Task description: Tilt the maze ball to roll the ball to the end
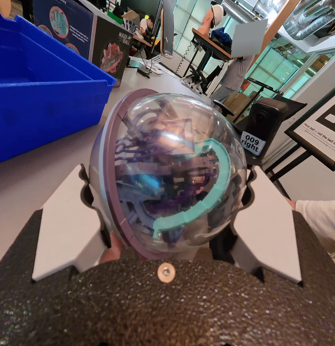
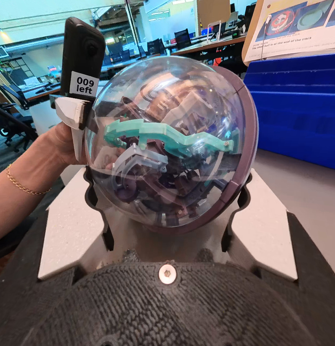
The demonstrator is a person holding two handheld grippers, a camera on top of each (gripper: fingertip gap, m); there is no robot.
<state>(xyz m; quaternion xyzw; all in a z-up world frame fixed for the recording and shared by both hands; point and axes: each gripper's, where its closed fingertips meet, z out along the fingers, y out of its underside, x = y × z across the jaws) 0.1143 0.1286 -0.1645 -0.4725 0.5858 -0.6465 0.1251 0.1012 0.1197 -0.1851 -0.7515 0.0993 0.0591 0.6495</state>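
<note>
My left claw and right claw both clamp the maze ball, held above the table. A small steel ball sits at 3 o'clock of centre; I judge rolling unfinished.
</note>
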